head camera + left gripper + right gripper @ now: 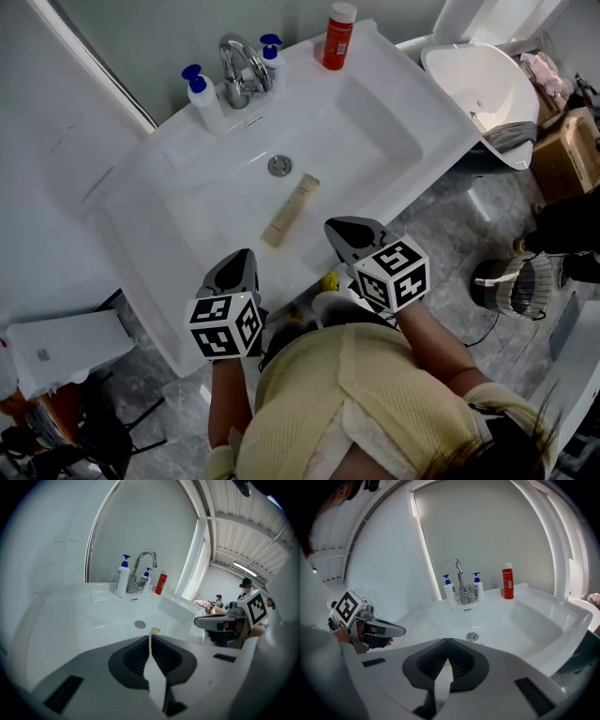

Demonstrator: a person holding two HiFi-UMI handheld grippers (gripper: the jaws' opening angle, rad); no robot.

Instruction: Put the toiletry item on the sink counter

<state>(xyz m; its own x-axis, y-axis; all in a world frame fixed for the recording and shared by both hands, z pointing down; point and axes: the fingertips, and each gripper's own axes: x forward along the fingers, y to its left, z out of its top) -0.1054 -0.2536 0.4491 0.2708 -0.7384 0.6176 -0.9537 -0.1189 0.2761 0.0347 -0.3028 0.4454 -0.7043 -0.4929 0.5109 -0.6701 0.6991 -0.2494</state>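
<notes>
Beige and slim, the tube (290,210) lies flat on the white basin (361,141), not yet up on the tabletop (427,98) that rims it. Its far end is just short of the drain (279,166) and its near end points back toward the person. Its long axis runs on a slant from near-left to far-right. Both tools hang over the front edge of the sink with the tube ahead and between them. The left tool (238,257) has its jaws pressed together on nothing, and so does the right tool (341,229). The tube's near end looks closer to the left tool, and the left gripper view has the tube (154,631) straight ahead of that tool's tips. The tube lies almost in line with that approach, so a grasp would probably need the jaws parted and set across its width.
</notes>
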